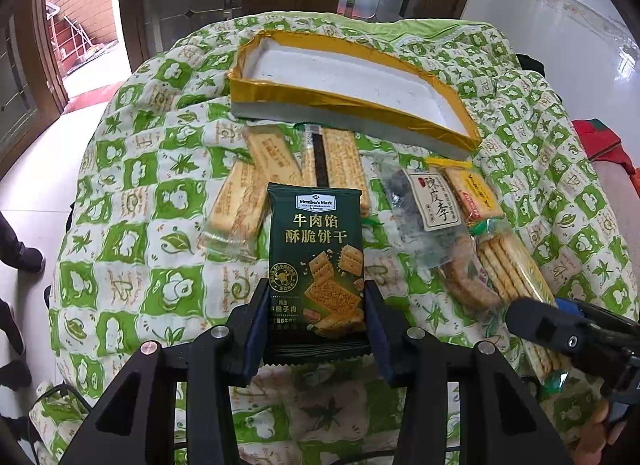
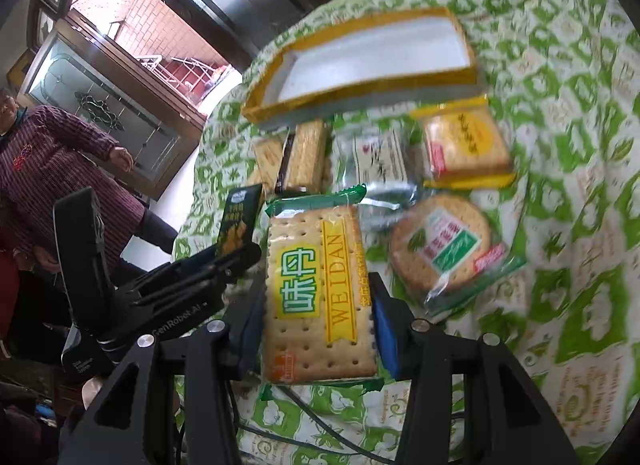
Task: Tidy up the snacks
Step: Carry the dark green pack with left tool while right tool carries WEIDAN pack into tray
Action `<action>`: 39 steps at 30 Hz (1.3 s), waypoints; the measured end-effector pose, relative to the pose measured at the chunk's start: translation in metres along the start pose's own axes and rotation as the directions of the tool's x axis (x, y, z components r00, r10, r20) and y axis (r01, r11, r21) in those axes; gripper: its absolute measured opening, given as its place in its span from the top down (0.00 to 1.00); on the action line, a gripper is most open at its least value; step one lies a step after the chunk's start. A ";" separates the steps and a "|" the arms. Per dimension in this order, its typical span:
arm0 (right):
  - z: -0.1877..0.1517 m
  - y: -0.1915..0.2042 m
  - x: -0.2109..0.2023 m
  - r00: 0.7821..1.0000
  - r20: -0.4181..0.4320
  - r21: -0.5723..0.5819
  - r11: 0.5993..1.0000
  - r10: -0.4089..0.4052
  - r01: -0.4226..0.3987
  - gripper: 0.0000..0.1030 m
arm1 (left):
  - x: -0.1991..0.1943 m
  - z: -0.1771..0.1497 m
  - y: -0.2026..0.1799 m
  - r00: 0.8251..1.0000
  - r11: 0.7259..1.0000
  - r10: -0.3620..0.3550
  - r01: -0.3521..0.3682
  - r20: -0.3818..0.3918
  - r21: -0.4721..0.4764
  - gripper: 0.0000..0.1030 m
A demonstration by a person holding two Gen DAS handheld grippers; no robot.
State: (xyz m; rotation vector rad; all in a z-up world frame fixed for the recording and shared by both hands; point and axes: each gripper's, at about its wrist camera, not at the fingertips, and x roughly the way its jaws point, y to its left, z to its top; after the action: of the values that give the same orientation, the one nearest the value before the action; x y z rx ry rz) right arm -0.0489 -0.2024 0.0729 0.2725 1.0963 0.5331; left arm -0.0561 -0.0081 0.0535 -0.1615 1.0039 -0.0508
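Note:
My left gripper (image 1: 316,297) is shut on a dark green Member's Mark biscuit packet (image 1: 316,257), held above the table. My right gripper (image 2: 318,289) is shut on a clear Weidan cracker pack (image 2: 316,293) with green ends; that pack also shows in the left wrist view (image 1: 516,269). A shallow white tray with a gold rim (image 1: 432,109) (image 2: 360,85) lies empty at the back of the table. Between tray and grippers lie tan biscuit packs (image 1: 256,185), a clear dried plum bag (image 1: 424,209), a yellow cracker pack (image 2: 464,145) and a round biscuit pack (image 2: 444,245).
The table wears a green and white patterned cloth (image 1: 140,225). A person in a striped purple top (image 2: 48,169) stands at the left by wooden glass doors (image 2: 120,97). The left gripper body (image 2: 160,293) sits close to the left of my right gripper. Black cables (image 2: 320,425) lie near the front edge.

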 end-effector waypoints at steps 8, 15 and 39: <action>0.004 -0.004 -0.005 1.000 0.021 0.005 1.000 -0.022 0.022 0.54 | -0.004 0.009 -0.005 1.000 1.000 -0.021 0.021 0.005 0.010 0.54; 0.011 -0.006 -0.009 0.999 0.036 0.012 0.999 -0.034 0.033 0.54 | -0.008 0.017 -0.008 0.999 0.999 -0.038 0.038 0.012 0.016 0.54; 0.057 -0.028 -0.019 0.991 0.091 0.029 0.995 -0.100 0.098 0.54 | 0.000 0.071 -0.027 0.990 0.989 -0.140 0.140 -0.005 0.047 0.54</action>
State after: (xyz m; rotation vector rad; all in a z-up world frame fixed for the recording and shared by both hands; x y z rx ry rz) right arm 0.0029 -0.2332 0.0999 0.2602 1.0216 0.4147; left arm 0.0045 -0.0273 0.0947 -0.1888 0.9907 -0.2028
